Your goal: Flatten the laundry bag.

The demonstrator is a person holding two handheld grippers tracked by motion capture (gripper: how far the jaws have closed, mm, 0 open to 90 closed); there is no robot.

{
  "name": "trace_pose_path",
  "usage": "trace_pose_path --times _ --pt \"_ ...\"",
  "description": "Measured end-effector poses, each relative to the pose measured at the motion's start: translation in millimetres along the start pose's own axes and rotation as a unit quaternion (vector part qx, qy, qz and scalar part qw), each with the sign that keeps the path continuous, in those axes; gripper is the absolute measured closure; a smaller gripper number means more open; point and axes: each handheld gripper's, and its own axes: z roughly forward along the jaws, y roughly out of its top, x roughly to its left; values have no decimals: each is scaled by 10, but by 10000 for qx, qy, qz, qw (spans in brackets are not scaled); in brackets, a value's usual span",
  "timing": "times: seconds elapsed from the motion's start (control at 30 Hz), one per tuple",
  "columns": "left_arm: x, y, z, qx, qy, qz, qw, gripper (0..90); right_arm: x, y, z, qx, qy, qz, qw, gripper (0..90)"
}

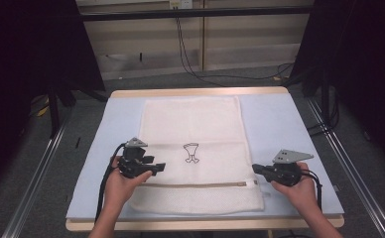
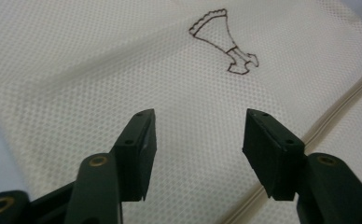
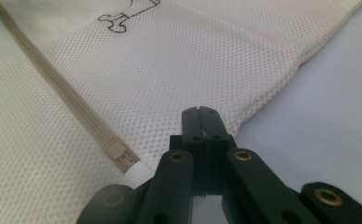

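A white mesh bag (image 1: 190, 129) lies flat on the light blue table cover (image 1: 275, 124). It bears a small dark outline drawing (image 1: 191, 152) and a beige zipper (image 1: 195, 185) that runs across near its front edge. My left gripper (image 1: 160, 167) hovers over the bag's left part, open. In the left gripper view its jaws (image 2: 200, 114) stand wide apart above the mesh (image 2: 76, 70) with nothing between them. My right gripper (image 1: 254, 168) is at the bag's right edge, shut. In the right gripper view its tips (image 3: 200, 111) rest by the mesh edge (image 3: 193, 56), just right of the white zipper end (image 3: 135, 172).
The cover lies on a wooden tabletop (image 1: 200, 91) with bare blue margins left and right of the bag. Metal rails (image 1: 349, 163) run along both sides of the table. Black cables (image 1: 190, 59) trail over the floor behind, and dark curtains hang at both sides.
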Motion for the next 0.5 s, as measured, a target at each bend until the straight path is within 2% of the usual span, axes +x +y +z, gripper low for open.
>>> trace_pose_path --times 0.07,0.17,0.2,0.27,0.37,0.4,0.5 --pt "-51 37 40 -23 -33 86 10000 340 32 -11 -8 84 -21 -75 9999 900" --pt "-137 81 108 -98 -147 333 9993 293 54 -14 -15 60 16 -74 10000 900" --pt "-168 95 127 -47 -209 367 9991 278 63 -16 -18 21 28 -75 10000 900" --pt "-233 112 173 -44 -248 375 9990 264 80 -25 -32 72 34 -116 9999 900" --pt "-313 137 242 8 -473 345 9983 271 104 -65 -34 107 55 -143 9998 900" --pt "-375 153 299 -51 -570 328 9978 278 110 -93 -35 82 62 -129 9999 900" --pt "-437 178 341 -38 -592 277 9979 276 120 -105 -36 99 93 -109 9998 900"
